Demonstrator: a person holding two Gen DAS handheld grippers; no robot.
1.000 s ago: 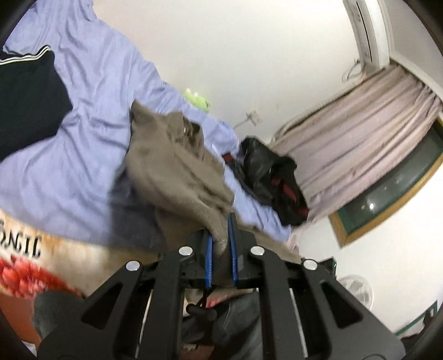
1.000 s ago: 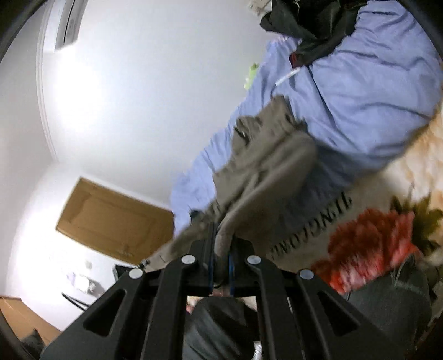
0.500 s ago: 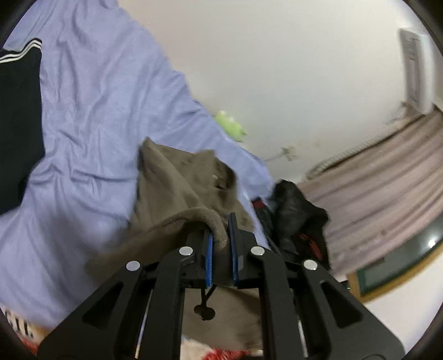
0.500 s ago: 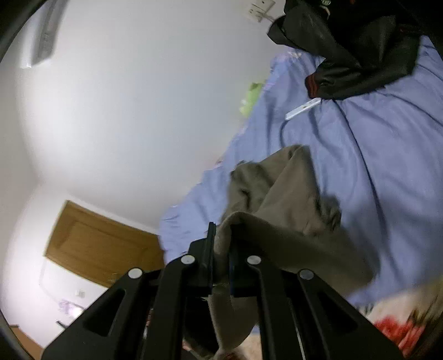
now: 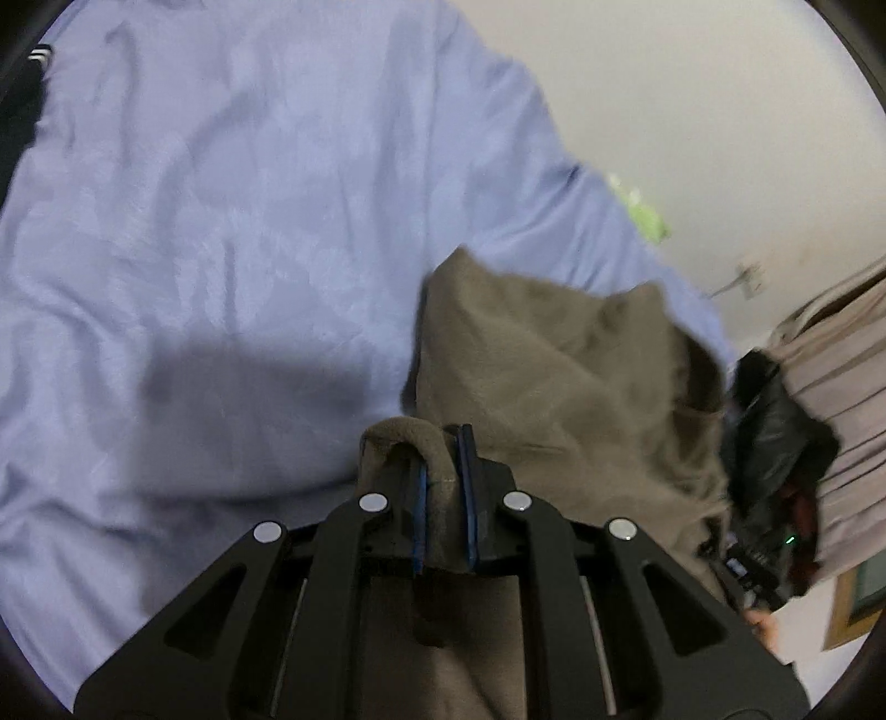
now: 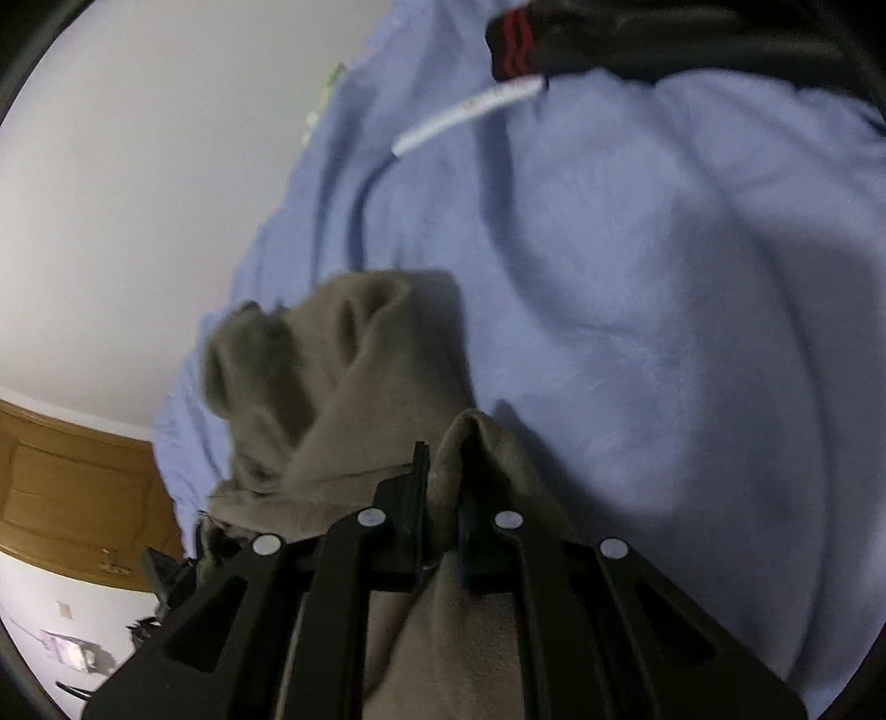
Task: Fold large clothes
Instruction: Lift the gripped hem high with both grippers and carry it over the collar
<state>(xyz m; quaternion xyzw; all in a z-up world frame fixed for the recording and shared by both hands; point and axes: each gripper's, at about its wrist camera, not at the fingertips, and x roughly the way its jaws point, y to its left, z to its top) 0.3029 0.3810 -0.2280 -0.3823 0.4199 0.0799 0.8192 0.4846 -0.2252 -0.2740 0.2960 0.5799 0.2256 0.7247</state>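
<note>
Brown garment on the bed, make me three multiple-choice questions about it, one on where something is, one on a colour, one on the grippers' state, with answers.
1. Where does the white remote lie?
A. on the blue sheet, beside the black jacket
B. on the brown garment
C. on the floor

2. What colour are the left gripper pads?
A. red
B. blue
C. white

3. What state are the two grippers in?
A. both open
B. only the left shut
C. both shut on the garment

Answers: 1 A, the right wrist view shows it on the sheet with one end at the jacket's edge. 2 B, blue strips line the fingers on either side of the cloth. 3 C, the left and the right gripper each have a fold of brown cloth pinched between their fingers.
</note>
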